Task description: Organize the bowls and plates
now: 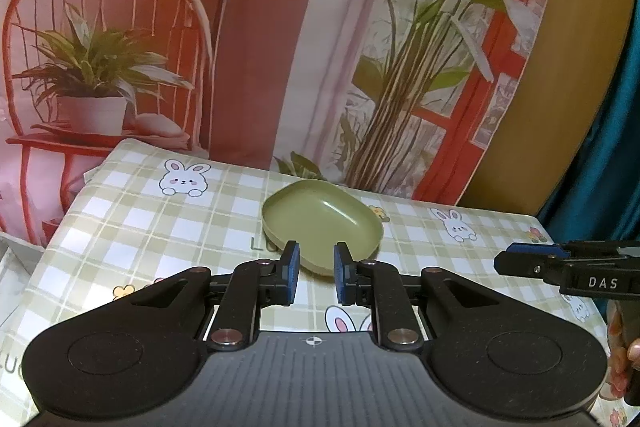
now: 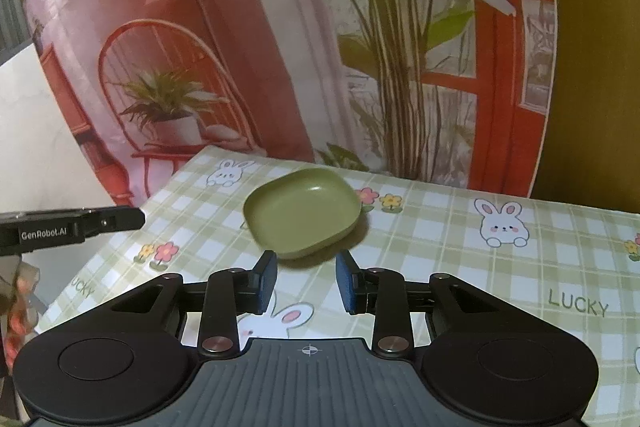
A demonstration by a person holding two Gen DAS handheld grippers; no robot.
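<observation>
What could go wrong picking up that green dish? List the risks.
1. The green dish has a low, rounded rim, so the right gripper, empty and just short of it with a modest gap, may push it instead of gripping it.
2. The checked tablecloth looks glossy, so a nudged dish could slide toward the backdrop.
3. The left gripper lines up on the same dish; the two could collide.

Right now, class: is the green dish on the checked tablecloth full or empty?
Empty: the green dish sits upright on the tablecloth, its bare inside showing only a glint of light.
</observation>
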